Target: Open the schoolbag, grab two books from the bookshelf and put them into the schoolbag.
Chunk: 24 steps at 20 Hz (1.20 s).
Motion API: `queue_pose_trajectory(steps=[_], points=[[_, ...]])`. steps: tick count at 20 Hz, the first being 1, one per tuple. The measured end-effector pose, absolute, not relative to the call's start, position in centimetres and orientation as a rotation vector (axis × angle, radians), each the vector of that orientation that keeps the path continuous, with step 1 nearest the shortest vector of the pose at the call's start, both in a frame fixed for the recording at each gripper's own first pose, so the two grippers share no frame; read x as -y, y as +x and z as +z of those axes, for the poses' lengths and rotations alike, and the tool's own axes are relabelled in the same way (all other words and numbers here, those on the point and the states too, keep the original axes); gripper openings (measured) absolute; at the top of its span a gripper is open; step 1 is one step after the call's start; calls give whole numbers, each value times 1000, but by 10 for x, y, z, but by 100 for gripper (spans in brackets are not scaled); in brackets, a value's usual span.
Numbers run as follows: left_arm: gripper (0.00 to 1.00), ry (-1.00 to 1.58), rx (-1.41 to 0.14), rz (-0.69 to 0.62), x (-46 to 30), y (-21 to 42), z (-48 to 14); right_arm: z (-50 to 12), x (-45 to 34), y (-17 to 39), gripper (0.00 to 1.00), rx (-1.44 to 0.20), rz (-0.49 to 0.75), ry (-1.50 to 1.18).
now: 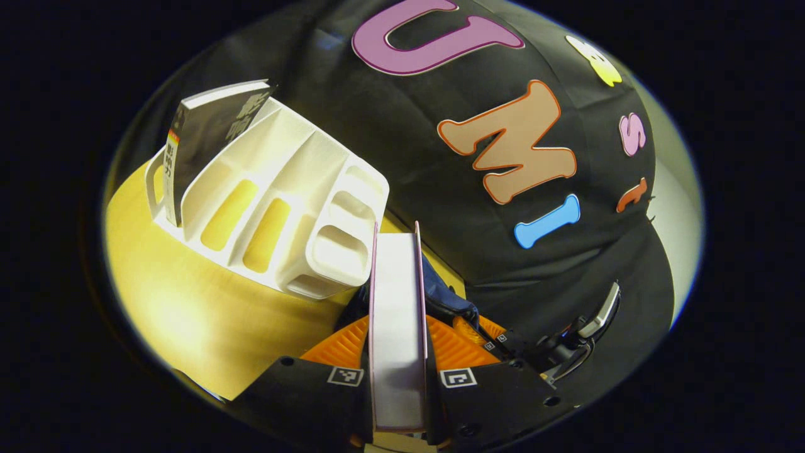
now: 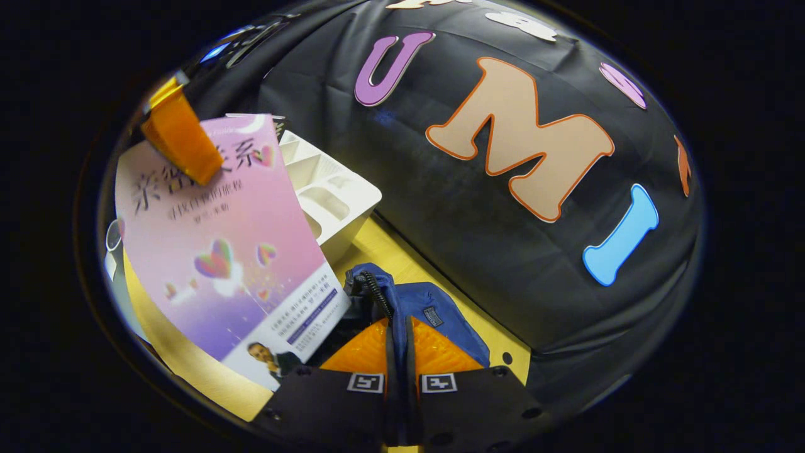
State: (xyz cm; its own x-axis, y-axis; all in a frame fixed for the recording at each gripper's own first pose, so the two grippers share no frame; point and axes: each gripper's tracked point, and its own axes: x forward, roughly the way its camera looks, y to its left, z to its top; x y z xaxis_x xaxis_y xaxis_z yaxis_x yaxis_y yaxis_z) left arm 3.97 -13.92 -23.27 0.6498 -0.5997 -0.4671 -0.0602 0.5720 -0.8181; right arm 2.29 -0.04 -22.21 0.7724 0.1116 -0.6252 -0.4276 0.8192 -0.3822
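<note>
- Between the left gripper's (image 1: 397, 327) two fingers stands a pink book (image 1: 396, 327), seen edge-on in the left gripper view with its white page block facing the camera; both fingers pinch its covers.
- Beyond that book lies the dark blue schoolbag (image 1: 446, 296), low on the yellow table (image 1: 188, 302).
- Toward the table's far left edge sits the white bookshelf (image 1: 277, 207), a slotted plastic rack, touching the booth's black cloth wall (image 1: 409, 145) behind it.
- One dark-covered book (image 1: 207, 138) leans in the rack's outermost slot, tilted.
- The right gripper view shows the pink book's front cover (image 2: 233, 251), held up off the table with a finger (image 2: 182, 138) of the left gripper clamped on its upper part.
- The right gripper's (image 2: 400, 352) fingers are pressed together on a black strip of the schoolbag (image 2: 434, 314), which rises between them along the bag's zip edge.
- The other gripper (image 1: 585, 333) appears at the lower right of the left gripper view, against the cloth.
</note>
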Motion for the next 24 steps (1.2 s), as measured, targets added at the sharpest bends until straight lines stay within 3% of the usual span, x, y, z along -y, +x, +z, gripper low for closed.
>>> queue_pose_trajectory(steps=[17, 24], points=[[28, -1274, -612, -102, 206, 38, -312, -221, 2, 27, 8, -615, 353, -346], [30, -1289, -593, -99, 254, 39, -332, -222, -2, 24, 8, -630, 408, -281]])
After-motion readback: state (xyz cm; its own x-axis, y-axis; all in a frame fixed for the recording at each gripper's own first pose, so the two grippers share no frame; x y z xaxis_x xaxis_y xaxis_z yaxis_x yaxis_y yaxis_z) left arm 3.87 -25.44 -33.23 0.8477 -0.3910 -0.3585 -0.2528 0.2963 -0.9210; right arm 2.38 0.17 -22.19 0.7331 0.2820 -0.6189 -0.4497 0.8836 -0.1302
